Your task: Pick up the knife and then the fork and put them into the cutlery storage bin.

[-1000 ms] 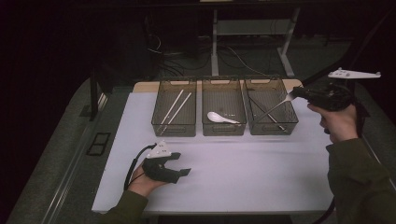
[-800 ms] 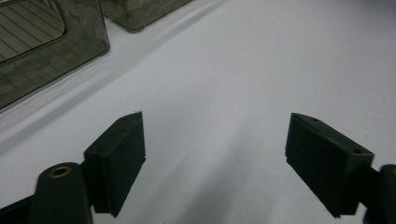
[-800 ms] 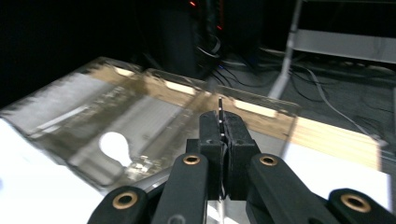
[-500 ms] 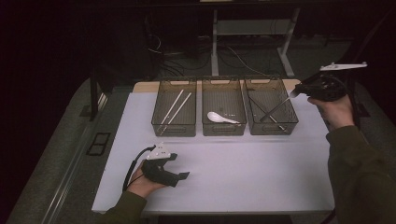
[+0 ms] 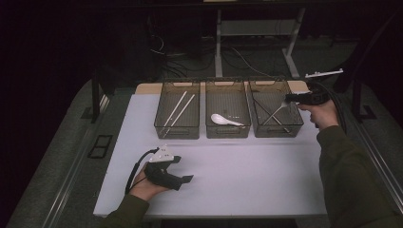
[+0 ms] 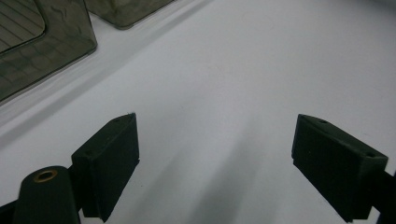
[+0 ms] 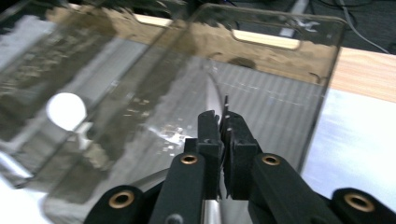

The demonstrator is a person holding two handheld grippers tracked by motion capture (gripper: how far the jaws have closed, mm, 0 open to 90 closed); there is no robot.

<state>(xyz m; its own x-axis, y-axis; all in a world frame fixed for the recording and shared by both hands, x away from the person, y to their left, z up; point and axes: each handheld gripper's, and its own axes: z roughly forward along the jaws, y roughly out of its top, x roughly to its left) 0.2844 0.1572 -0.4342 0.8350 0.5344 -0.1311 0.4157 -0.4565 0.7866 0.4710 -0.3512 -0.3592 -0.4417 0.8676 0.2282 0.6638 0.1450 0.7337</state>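
Note:
Three clear bins stand in a row at the back of the white table [image 5: 247, 171]. My right gripper [image 5: 286, 99] hovers over the right bin [image 5: 278, 131], shut on a thin metal utensil [image 5: 274, 111] that slants down into the bin. In the right gripper view the jaws [image 7: 223, 122] pinch the utensil [image 7: 215, 89] edge-on above the bin's floor. My left gripper [image 5: 187, 179] rests on the table near the front left, held in a hand. Its jaws [image 6: 215, 128] stand wide open over bare table.
The left bin [image 5: 177, 129] holds a pair of pale chopsticks [image 5: 179, 108]. In the middle bin [image 5: 227, 132] lies a white spoon [image 5: 223, 119]. More dark metal utensils lie in the right bin. Dark floor, cables and a desk frame lie beyond the table.
My right gripper has come left and down with the metal utensil, so its tip now dips into the right bin. The left gripper has stayed put.

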